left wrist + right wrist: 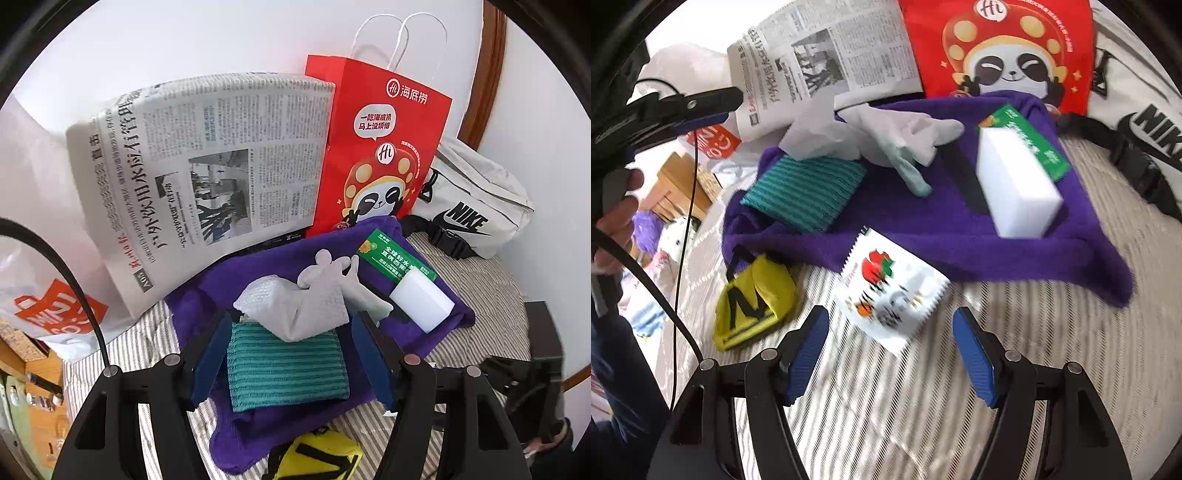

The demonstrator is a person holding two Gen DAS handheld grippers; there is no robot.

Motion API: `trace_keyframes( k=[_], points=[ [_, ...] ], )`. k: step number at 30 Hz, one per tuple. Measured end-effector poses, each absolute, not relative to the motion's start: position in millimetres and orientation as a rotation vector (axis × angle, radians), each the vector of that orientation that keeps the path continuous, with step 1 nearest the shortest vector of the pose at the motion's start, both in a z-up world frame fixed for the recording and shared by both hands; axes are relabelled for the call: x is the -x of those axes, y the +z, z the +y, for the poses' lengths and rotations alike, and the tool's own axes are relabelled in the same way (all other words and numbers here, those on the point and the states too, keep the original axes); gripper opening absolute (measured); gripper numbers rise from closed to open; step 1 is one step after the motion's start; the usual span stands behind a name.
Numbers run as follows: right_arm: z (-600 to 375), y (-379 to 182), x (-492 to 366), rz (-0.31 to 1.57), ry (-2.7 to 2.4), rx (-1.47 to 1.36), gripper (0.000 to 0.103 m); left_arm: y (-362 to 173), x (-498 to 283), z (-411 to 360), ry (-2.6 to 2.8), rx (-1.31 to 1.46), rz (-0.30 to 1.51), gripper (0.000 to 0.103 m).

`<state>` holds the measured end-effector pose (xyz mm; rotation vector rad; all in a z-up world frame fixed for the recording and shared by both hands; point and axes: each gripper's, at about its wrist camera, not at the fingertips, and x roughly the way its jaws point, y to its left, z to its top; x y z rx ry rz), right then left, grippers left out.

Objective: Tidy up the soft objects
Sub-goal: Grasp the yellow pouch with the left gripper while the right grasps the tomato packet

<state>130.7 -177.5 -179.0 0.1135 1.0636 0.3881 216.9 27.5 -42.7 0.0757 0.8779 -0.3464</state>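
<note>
Spread flat across the striped bed: a purple towel, likely serving as the gathering spot for the soft pieces. Already on it: a teal ribbed cloth at 7 o'clock of the towel, a crumpled white tissue overlapping the cloth's far edge, a pale glove toward the middle, a white sponge block at 3 o'clock, with a green packet just behind it.

Not yet on the towel: a white printed sachet, touching the towel's near hem at 6 o'clock, and a yellow pouch, at the 8 o'clock corner.

Propped along the wall at 12 o'clock, clear of the sorting area: a newspaper, a red paper bag and a white sports bag.

Left gripper: parted wide, framing the teal cloth from above without pinching it; seen from the right wrist as held up off the bed, gripping nothing.

Right gripper: also spread wide and empty, angled down with the sachet just ahead of the tips. Probably lined up that way to take the sachet next, though thin and flat, so hard to pinch off the bedding.
</note>
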Motion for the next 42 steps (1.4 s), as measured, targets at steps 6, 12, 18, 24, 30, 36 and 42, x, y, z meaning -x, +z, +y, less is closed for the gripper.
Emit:
trace_keyframes(
  k=[6, 12, 18, 24, 30, 36, 42],
  points=[
    [-168.7, -197.2, -145.8, 1.095, 0.377, -0.117, 0.07, -50.3, -188.9, 41.0, -0.309, -0.076, 0.902, 0.066],
    [-166.0, -197.2, -151.9, 1.045, 0.407, -0.17, 0.058, -72.8, -157.5, 71.7, -0.25, -0.044, 0.949, 0.066],
    [-161.3, -197.1, -151.0, 1.055, 0.503, -0.198, 0.016, -104.1, -120.2, 88.3, -0.317, 0.103, 0.972, 0.066],
    [-160.3, -179.9, -136.6, 1.006, 0.515, -0.139, 0.005, -122.7, -97.8, 82.8, -0.354, 0.077, 0.976, 0.066],
    [-176.8, -164.4, -124.4, 0.973, 0.474, -0.116, 0.005, -139.0, -83.9, 56.0, -0.383, -0.126, 0.956, 0.066],
    [-200.1, -156.8, -109.9, 0.96, 0.435, -0.123, 0.005, -158.7, -88.0, 38.0, -0.432, -0.266, 0.969, 0.068],
    [-212.8, -159.8, -103.1, 0.97, 0.422, -0.131, 0.005, -172.7, -96.4, 29.6, -0.43, -0.329, 0.979, 0.079]
  ],
)
